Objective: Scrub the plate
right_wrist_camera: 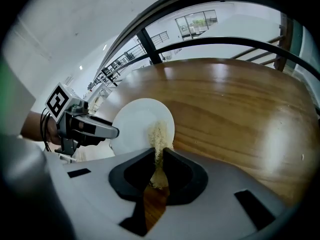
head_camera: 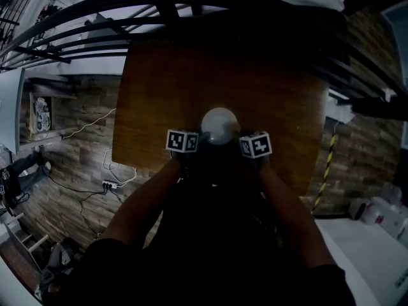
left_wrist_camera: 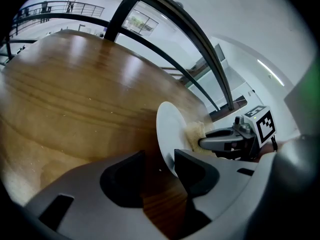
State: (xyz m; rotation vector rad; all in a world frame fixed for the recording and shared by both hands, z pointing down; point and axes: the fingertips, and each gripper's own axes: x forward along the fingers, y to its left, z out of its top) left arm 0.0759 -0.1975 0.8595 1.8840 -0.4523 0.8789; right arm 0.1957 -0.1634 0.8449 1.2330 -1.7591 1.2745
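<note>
The right gripper [right_wrist_camera: 159,156] is squeezed shut on a yellow sponge [right_wrist_camera: 159,136], and the sponge presses on the face of the white plate [right_wrist_camera: 134,121]. The plate stands on its edge near the person, over the brown table [left_wrist_camera: 75,94]. The left gripper [left_wrist_camera: 160,160] seems to grip its rim. Scrubbing looks under way. I see no dirt, so I cannot tell how much is left.

White plate [right_wrist_camera: 136,125]; pale yellow, grainy sponge [right_wrist_camera: 159,140]; table [head_camera: 191,81] of warm brown wood with darker grain streaks and pale glossy highlights. Left hand-held gripper [left_wrist_camera: 159,169] and right hand-held gripper [right_wrist_camera: 159,166]: light grey bodies with black jaw pads, each bearing a white marker cube [head_camera: 182,140] printed with black square patterns. Floor [head_camera: 76,139] in mottled brown planks; post [head_camera: 328,161] striped yellow and black.
</note>
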